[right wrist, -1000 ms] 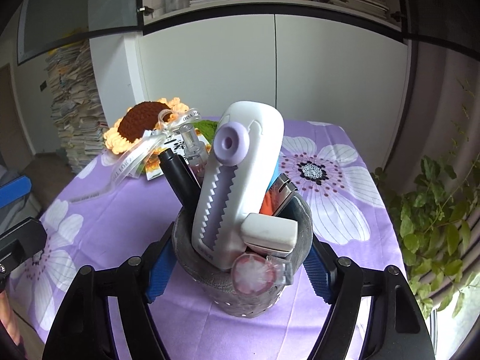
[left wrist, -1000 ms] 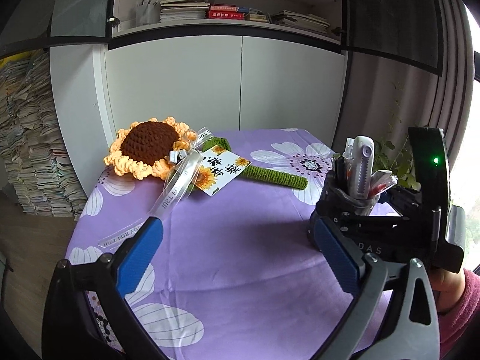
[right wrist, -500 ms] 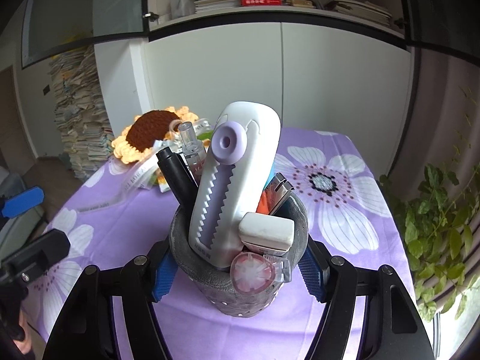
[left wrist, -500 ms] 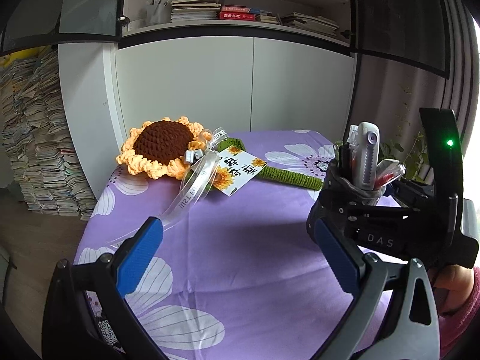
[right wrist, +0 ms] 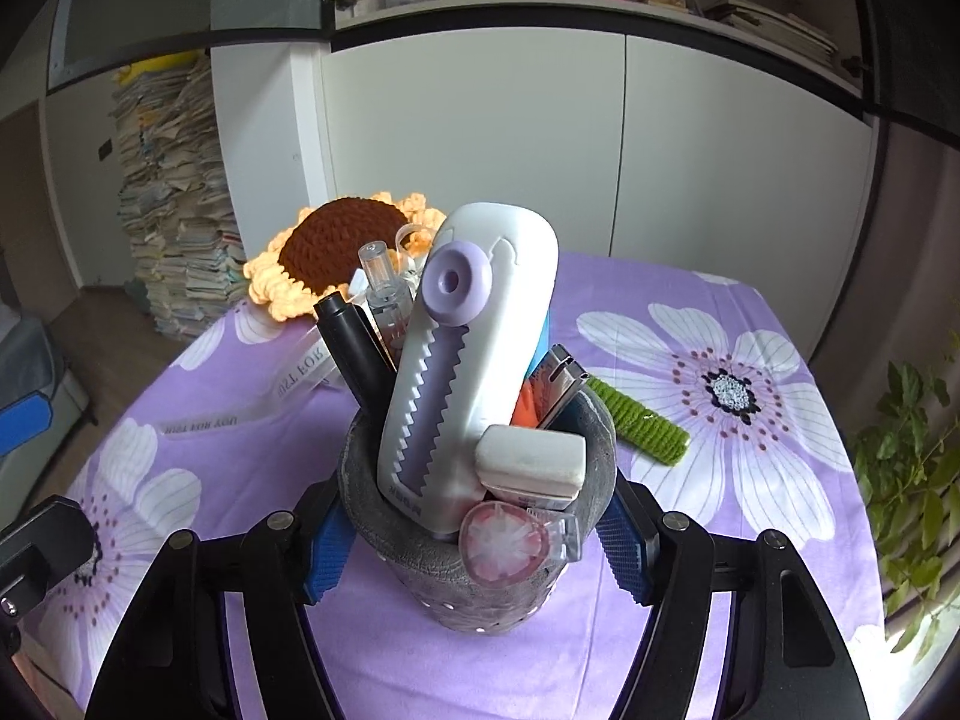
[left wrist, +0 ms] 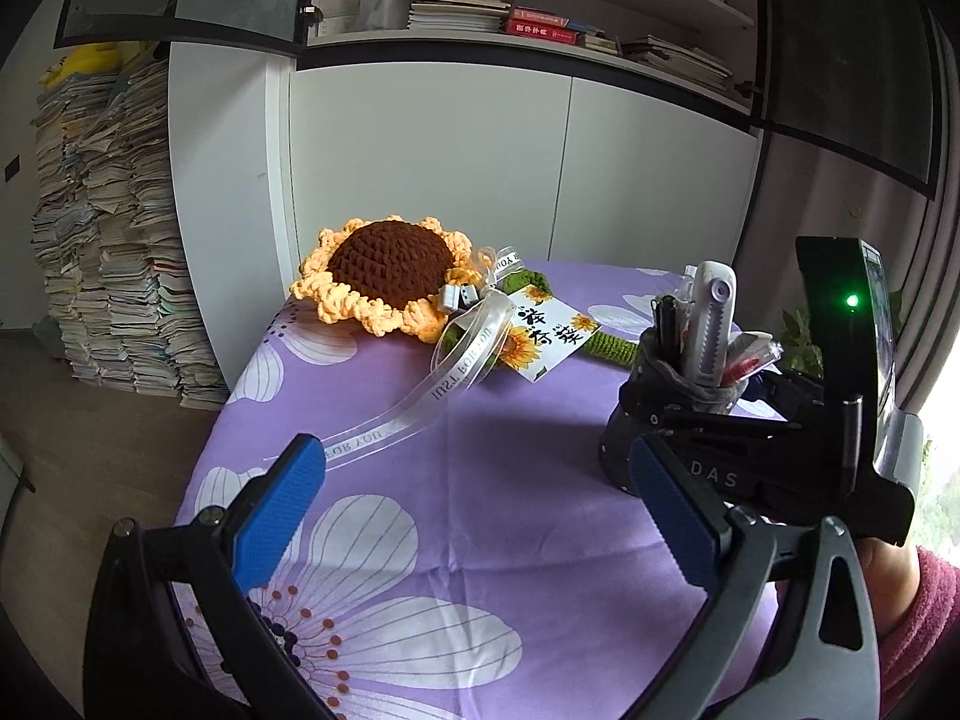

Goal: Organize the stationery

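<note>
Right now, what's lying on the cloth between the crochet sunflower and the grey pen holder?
In the left wrist view, a white ribbon, a sunflower card and the green crochet stem lie between the crochet sunflower and pen holder.

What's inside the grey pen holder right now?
Sticking out of the grey pen holder: a white correction tape dispenser, a black pen, a clear pen, a white eraser and a pink round tape roll. Their lower ends are hidden by the holder's wall.
</note>
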A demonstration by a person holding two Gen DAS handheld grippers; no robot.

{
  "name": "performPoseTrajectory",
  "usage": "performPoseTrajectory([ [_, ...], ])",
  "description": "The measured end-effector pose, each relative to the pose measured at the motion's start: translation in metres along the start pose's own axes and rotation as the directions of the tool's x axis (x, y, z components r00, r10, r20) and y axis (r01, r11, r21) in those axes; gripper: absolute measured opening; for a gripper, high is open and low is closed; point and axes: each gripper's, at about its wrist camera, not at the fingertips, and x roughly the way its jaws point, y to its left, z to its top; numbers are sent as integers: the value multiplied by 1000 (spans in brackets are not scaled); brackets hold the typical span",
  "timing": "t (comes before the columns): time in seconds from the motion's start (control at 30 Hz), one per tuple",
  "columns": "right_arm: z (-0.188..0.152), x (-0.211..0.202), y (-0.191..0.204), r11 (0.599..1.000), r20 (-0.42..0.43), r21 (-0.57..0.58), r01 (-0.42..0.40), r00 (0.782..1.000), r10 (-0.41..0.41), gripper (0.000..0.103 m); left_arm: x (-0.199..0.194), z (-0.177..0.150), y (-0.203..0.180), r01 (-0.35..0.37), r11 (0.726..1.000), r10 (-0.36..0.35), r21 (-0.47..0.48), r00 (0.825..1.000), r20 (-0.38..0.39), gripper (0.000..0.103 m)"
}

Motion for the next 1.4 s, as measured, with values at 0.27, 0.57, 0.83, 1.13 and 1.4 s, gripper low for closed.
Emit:
performPoseTrajectory([
  [0.27, 0, -9, -1, 1000, -7, -10, -3, 1000, 3, 90, -6, 2, -6, 9, 1000, -9, 13, 1000, 4, 102],
  [0.57, -23, -35, -14, 999, -51, 20, 26, 998, -25, 92, -26, 4, -25, -14, 997, 11, 81, 999, 32, 102],
  [0.83, -15, -131, -28, 985, 56, 114, 133, 989, -140, 92, -64, 21, -51, 29, 995, -38, 97, 994, 102, 102],
  [1.13, -4, -240, -17, 969, 210, 152, 195, 952, -224, 94, -142, 40, -72, 1, 992, -24, 124, 982, 185, 102],
  [1.4, -24, -303, 2, 967, 303, 135, 215, 920, -247, 95, -194, 23, -71, 21, 995, -40, 93, 979, 200, 102],
])
